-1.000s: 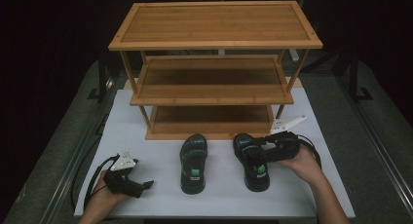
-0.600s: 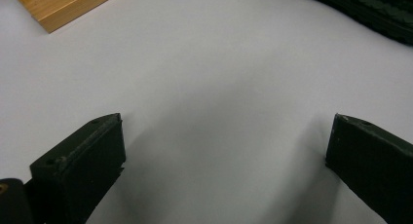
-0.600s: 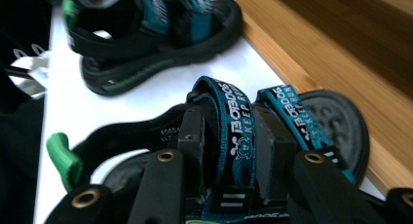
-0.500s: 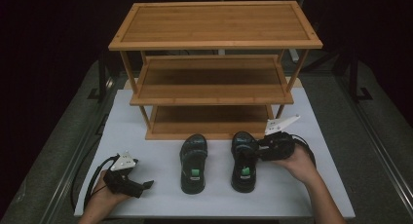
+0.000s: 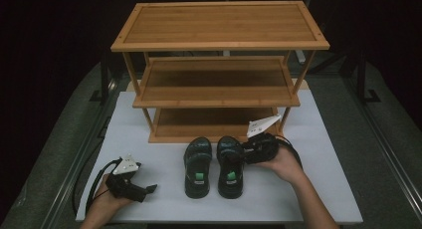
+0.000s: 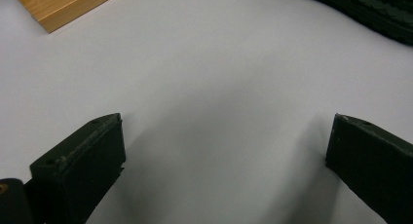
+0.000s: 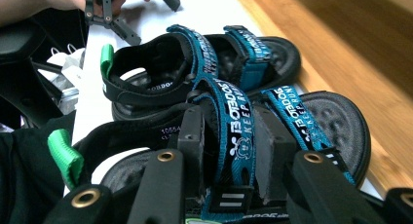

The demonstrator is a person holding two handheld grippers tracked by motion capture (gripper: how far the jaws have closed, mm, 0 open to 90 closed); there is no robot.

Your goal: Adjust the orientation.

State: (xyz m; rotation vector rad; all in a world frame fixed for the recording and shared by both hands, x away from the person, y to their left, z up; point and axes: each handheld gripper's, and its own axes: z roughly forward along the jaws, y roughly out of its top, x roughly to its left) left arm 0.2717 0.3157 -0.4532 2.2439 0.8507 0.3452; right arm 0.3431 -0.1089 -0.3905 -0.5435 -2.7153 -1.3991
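Lower centre, two black strapped sandals point(image 5: 214, 166) lie side by side on the white table point(image 5: 323, 189); the right gripper point(image 5: 247, 150) touches the right one, below the three-tier bamboo rack point(image 5: 219, 40)

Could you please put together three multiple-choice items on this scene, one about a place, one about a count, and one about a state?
1. Where do the two sandals stand?
A. On the rack's top shelf
B. On the white table in front of the rack
C. On the floor

2. How many shelves has the wooden rack?
A. Two
B. Three
C. Five

3. What is the right gripper doing?
A. It is closed on a strap of the right sandal
B. It hangs open above the rack
C. It holds a green tab

Answers: 1 B, the pair sits on the table before the lowest shelf. 2 B, three boards are stacked. 3 A, the right gripper view shows its jaws pressing the blue strap.
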